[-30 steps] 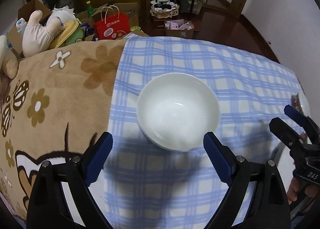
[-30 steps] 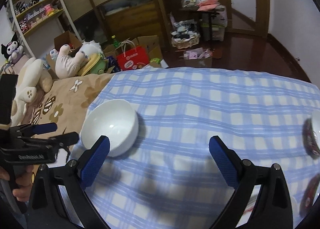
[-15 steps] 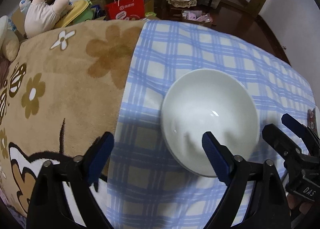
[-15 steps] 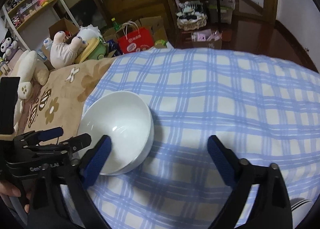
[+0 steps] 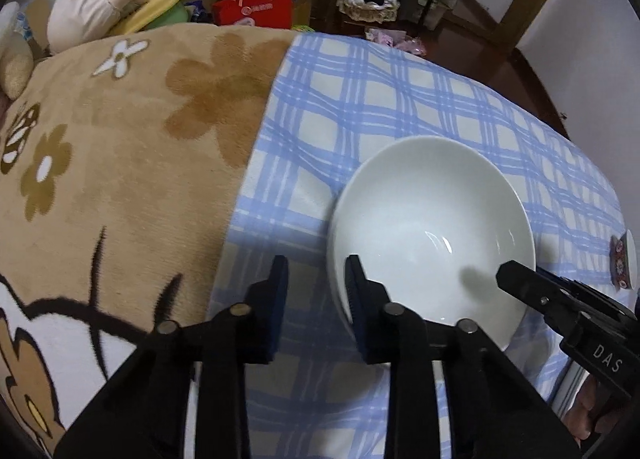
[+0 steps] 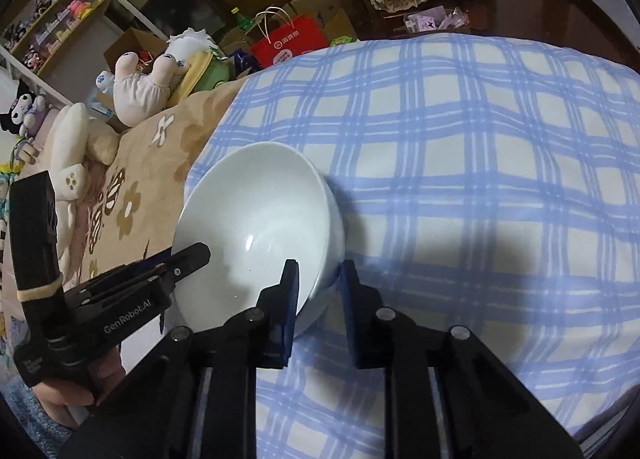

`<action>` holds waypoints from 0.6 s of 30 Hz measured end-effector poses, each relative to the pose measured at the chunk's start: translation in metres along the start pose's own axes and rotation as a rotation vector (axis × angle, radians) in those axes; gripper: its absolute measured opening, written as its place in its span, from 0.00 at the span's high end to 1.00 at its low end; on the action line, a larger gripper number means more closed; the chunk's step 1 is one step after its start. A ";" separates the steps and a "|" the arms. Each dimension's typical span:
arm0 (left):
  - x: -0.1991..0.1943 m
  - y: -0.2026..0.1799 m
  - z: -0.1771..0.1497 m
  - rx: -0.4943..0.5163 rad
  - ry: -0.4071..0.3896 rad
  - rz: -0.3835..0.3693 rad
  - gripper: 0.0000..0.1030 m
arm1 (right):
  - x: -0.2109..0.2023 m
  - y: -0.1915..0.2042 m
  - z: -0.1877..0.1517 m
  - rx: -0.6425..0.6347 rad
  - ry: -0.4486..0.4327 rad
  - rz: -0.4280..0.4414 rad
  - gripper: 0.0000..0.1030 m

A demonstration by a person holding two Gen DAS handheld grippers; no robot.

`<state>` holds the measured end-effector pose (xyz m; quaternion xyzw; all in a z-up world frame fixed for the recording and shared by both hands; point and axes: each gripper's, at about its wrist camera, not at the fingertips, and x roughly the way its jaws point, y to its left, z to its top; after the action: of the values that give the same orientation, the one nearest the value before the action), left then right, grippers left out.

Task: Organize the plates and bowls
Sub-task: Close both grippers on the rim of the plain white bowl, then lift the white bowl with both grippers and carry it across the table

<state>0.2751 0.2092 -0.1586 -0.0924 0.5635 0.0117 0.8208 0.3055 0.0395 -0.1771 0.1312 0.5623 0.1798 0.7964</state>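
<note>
A white bowl (image 5: 432, 227) sits on the blue checked cloth (image 5: 400, 99), near its left edge. My left gripper (image 5: 314, 287) is closed on the bowl's left rim, one finger outside and one inside. My right gripper (image 6: 318, 291) is closed on the bowl's (image 6: 256, 235) right rim the same way. Each gripper shows in the other's view: the right one (image 5: 520, 279) at the bowl's right side, the left one (image 6: 188, 259) at its left side. A patterned dish (image 5: 622, 259) lies at the cloth's far right edge, mostly cut off.
A tan flowered blanket (image 5: 120, 139) covers the surface left of the cloth. Plush toys (image 6: 140, 87) lie at its far end. A red bag (image 6: 288, 43), boxes and clutter stand on the dark floor beyond. Shelves (image 6: 52, 19) stand at the far left.
Both grippers have moved in on the bowl and closed from wide open onto its opposite rims. The bowl now looks larger and nearer in both views.
</note>
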 end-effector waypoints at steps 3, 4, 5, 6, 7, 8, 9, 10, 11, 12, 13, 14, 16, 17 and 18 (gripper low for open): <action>-0.001 -0.005 -0.001 0.009 0.007 -0.034 0.90 | 0.000 0.005 -0.002 -0.023 -0.006 -0.031 0.81; -0.004 -0.010 -0.002 0.029 -0.006 -0.017 0.89 | -0.001 0.006 -0.003 -0.027 -0.009 -0.044 0.81; -0.006 -0.015 -0.003 0.053 -0.018 -0.005 0.89 | -0.001 0.006 -0.004 -0.026 -0.010 -0.062 0.82; -0.009 -0.020 -0.004 0.081 -0.032 0.008 0.89 | -0.002 0.006 -0.006 -0.023 -0.011 -0.073 0.83; -0.011 -0.024 -0.005 0.097 -0.034 0.015 0.89 | -0.002 0.005 -0.008 -0.021 -0.013 -0.081 0.84; -0.014 -0.025 -0.005 0.094 -0.029 0.008 0.89 | -0.003 0.005 -0.010 -0.022 -0.018 -0.088 0.84; -0.016 -0.025 -0.006 0.087 -0.024 -0.004 0.89 | -0.004 0.003 -0.011 -0.021 -0.020 -0.092 0.85; -0.020 -0.025 -0.006 0.076 -0.024 -0.020 0.89 | -0.007 0.002 -0.014 -0.017 -0.022 -0.093 0.85; -0.024 -0.026 -0.007 0.071 -0.021 -0.032 0.89 | -0.010 0.000 -0.015 -0.014 -0.024 -0.088 0.85; -0.027 -0.027 -0.008 0.071 -0.020 -0.039 0.88 | -0.013 -0.001 -0.017 -0.010 -0.028 -0.082 0.85; -0.030 -0.029 -0.010 0.075 -0.019 -0.045 0.88 | -0.017 -0.003 -0.019 -0.005 -0.034 -0.077 0.85; -0.033 -0.032 -0.012 0.083 -0.019 -0.049 0.88 | -0.024 -0.005 -0.021 0.005 -0.046 -0.072 0.85; -0.038 -0.038 -0.016 0.085 -0.021 -0.062 0.88 | -0.036 -0.008 -0.023 0.014 -0.067 -0.076 0.85; -0.041 -0.041 -0.018 0.081 -0.021 -0.070 0.88 | -0.043 -0.008 -0.024 0.011 -0.080 -0.080 0.85; -0.044 -0.043 -0.021 0.076 -0.023 -0.079 0.88 | -0.048 -0.008 -0.025 0.007 -0.089 -0.084 0.85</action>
<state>0.2453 0.1673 -0.1191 -0.0831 0.5501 -0.0410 0.8299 0.2686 0.0111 -0.1479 0.1184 0.5320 0.1383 0.8269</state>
